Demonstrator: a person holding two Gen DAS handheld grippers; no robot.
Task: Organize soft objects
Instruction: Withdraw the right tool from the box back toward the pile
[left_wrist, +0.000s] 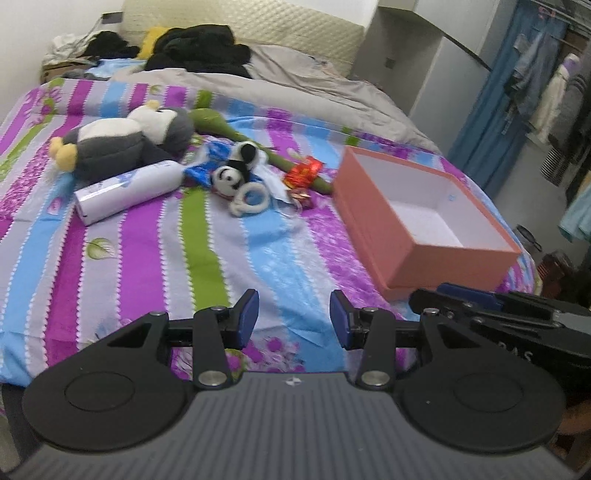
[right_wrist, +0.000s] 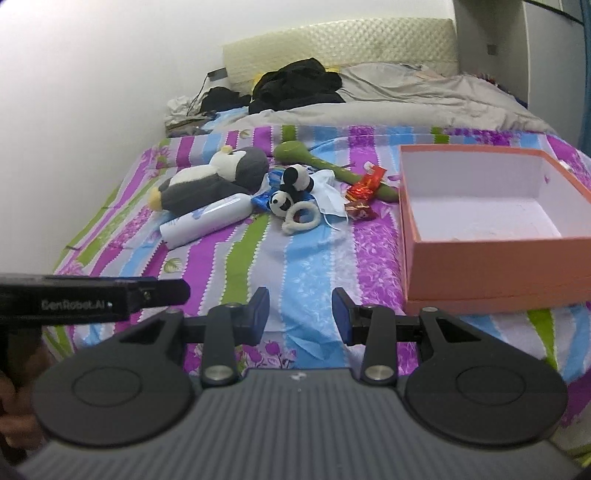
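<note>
Both our grippers, left gripper (left_wrist: 294, 318) and right gripper (right_wrist: 300, 314), hang part-open over the striped bedsheet (left_wrist: 207, 258), gripping nothing. We're at the approach: the penguin plush (left_wrist: 125, 142), small panda toy (left_wrist: 231, 175) and green plush (right_wrist: 332, 171) lie beside the empty pink box (right_wrist: 491, 254). Next, we judge, comes reaching one toy and pinching it.

Both wrist cameras are looking forward and downward over the near end of a striped bedspread (left_wrist: 147, 258). The left one is facing rightward toward the wardrobe; the right one is sitting nearer the pink box (right_wrist: 495, 254). Both are sharing the toy pile (left_wrist: 236, 173).
</note>
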